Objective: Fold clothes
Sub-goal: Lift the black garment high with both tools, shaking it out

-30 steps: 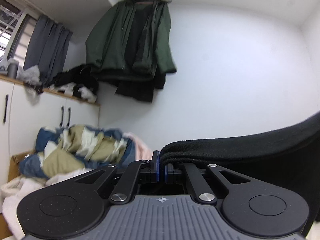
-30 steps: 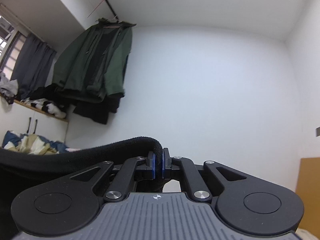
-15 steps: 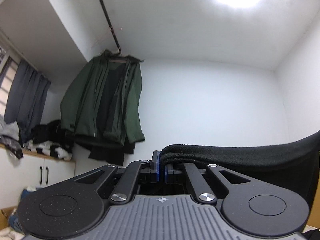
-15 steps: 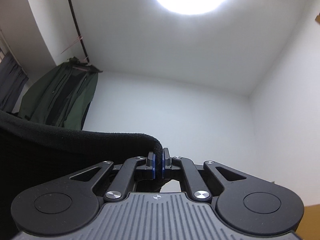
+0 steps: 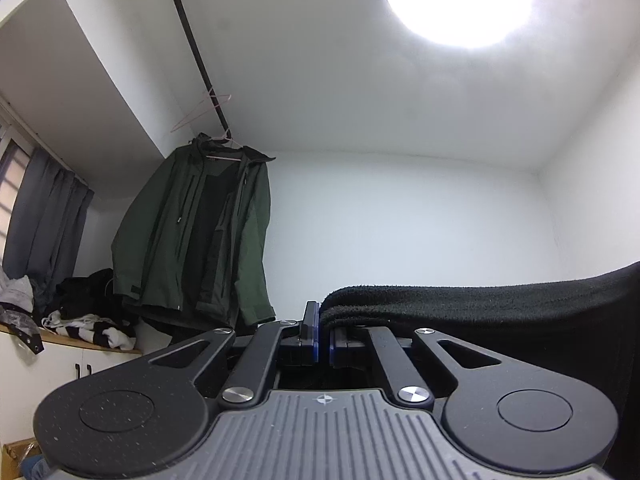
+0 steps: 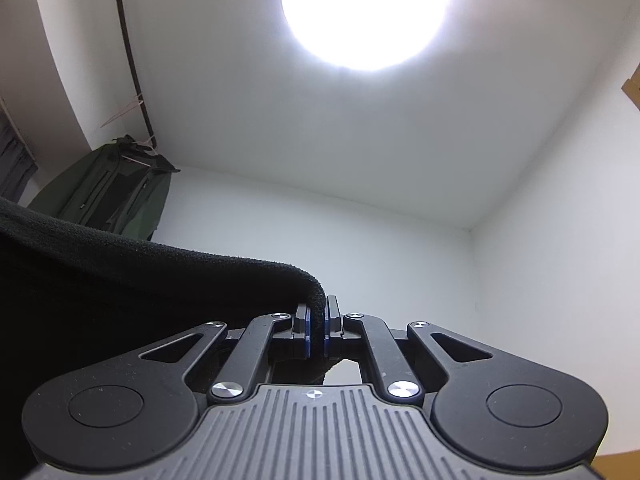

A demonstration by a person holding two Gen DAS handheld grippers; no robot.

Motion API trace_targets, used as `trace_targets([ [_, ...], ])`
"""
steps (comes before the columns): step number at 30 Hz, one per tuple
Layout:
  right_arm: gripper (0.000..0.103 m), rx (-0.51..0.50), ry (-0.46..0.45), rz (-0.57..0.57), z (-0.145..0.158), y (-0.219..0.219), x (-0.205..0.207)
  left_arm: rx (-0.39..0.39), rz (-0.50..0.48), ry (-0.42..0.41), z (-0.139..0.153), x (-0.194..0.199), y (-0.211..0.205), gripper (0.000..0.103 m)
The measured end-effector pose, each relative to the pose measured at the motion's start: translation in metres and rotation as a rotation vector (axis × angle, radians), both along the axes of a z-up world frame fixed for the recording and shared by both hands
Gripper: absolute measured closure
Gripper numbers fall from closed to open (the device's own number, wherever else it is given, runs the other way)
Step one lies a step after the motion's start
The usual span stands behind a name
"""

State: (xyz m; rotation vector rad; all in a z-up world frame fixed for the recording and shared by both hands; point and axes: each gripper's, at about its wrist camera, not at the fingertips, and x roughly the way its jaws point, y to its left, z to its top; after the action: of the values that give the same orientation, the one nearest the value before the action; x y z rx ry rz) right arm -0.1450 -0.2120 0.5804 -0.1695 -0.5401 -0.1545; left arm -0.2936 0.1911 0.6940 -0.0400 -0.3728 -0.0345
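Note:
A black fleece garment [image 5: 480, 304] is stretched between both grippers and held up in the air. My left gripper [image 5: 323, 334] is shut on one corner of its top edge; the cloth runs off to the right and hangs down. In the right wrist view the same black garment [image 6: 140, 280] comes in from the left, and my right gripper [image 6: 317, 330] is shut on its other corner, with a bit of cloth poking below the pads. Both cameras tilt up toward the ceiling. The lower part of the garment is out of sight.
A green jacket [image 5: 192, 240] hangs from a ceiling rail at the back left wall. Below it a white cabinet [image 5: 60, 364] carries piled clothes [image 5: 88, 316]. A grey curtain [image 5: 44, 216] is at far left. A bright ceiling lamp [image 6: 366, 8] is overhead.
Both grippers have swung upward with the black garment; the bed and clothes pile dropped out of view and the ceiling lamp came in. Both grips stayed shut.

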Motion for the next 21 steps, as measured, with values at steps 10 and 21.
trace_targets([
  [10, 0.097, -0.073, 0.026, -0.093, -0.040, -0.014, 0.000, -0.039, -0.019, 0.065, -0.034, 0.050, -0.006, 0.099],
  [21, 0.097, -0.025, -0.049, -0.101, -0.060, -0.038, -0.007, -0.109, -0.071, -0.008, -0.023, 0.023, -0.007, 0.099],
])
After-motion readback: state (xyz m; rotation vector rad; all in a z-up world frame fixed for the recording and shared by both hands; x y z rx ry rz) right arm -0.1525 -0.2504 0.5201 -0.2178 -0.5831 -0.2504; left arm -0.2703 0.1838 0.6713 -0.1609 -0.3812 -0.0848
